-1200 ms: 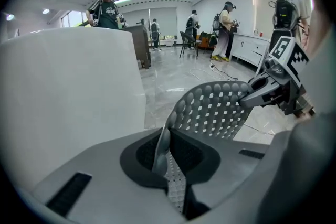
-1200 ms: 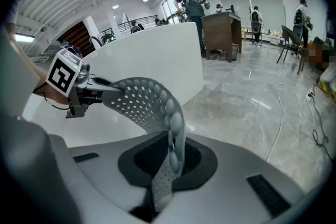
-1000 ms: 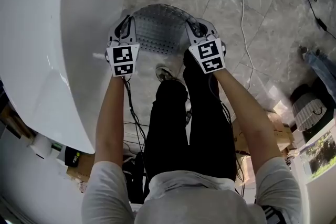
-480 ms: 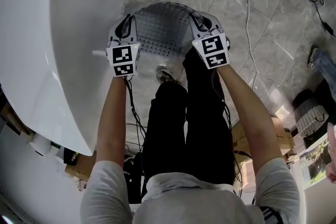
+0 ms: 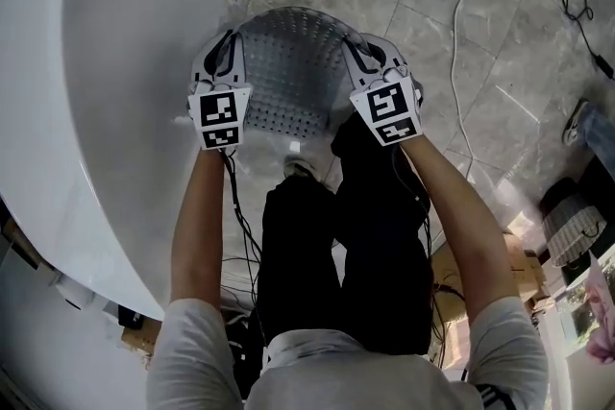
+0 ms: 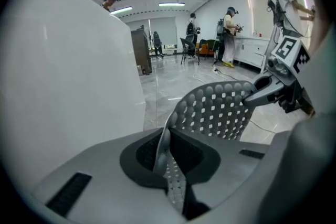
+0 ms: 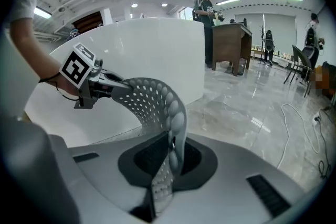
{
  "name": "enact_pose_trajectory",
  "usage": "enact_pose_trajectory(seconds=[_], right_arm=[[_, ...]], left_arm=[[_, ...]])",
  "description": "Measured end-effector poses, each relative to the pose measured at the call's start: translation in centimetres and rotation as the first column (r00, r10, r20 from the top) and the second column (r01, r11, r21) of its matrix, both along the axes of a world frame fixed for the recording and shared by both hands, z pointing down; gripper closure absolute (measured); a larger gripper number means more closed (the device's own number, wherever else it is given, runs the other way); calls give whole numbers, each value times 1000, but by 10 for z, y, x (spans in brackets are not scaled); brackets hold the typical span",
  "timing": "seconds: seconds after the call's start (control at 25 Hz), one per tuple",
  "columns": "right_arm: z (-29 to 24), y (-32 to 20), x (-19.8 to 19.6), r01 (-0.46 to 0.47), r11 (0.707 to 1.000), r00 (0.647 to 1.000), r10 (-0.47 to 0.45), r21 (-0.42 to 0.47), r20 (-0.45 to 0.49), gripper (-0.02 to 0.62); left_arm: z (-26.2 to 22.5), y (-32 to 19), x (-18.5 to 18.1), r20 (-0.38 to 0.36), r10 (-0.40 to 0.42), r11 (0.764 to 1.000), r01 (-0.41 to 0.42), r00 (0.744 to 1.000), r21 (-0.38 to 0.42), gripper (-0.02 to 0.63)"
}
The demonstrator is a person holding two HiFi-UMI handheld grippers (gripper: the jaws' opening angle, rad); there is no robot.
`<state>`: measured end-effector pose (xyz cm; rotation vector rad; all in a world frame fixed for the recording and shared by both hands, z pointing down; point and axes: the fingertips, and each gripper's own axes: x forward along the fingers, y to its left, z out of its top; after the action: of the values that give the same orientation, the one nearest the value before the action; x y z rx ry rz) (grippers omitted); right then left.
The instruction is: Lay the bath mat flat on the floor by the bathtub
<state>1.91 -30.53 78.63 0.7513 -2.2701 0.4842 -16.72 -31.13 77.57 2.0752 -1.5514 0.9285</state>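
Holding the grey perforated rubber bath mat (image 5: 288, 77) by opposite edges, the left gripper (image 5: 229, 48) and right gripper (image 5: 363, 53) both pinch it tightly. It arches between them over the grey marble floor (image 5: 452, 24), just beside the white bathtub (image 5: 115, 62).

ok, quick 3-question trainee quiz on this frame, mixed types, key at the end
1. True or false: the left gripper is open and empty.
2. What shape is the bath mat in? A: lying flat. B: arched between the two grippers. C: rolled into a tight tube.
3. In the head view, on which side of the mat is the bathtub?
Key: 1 false, it is shut on the mat's edge, as is the right gripper. 2 B. 3 left.
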Motion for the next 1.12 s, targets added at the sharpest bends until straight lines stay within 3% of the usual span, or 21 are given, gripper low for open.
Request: enact_pose_trajectory(seconds=[0.08,0.24,0.44,0.68,0.88,1.12], right_arm=[[4,-1,1,-14,1000,1000,14,-10,22,572],[17,-9,3,-47,999,997,48,-7,57,572],[42,-28,5,-102,994,992,98,42,84,572],[76,-55,15,-146,986,988,140,79,70,572],[87,-71,15,-151,981,987,143,124,77,572],[110,-87,21,-166,979,985,159,118,64,571]], left_arm=[[4,-5,-2,-31,-13,1000,13,999,11,578],[18,-13,-1,5,42,998,-42,999,53,578],[44,-22,1,-3,48,995,-48,999,91,578],[75,-50,8,18,87,990,-88,996,109,578],[88,-79,9,-12,46,989,-44,999,143,578],[111,-86,15,27,75,987,-78,997,140,578]])
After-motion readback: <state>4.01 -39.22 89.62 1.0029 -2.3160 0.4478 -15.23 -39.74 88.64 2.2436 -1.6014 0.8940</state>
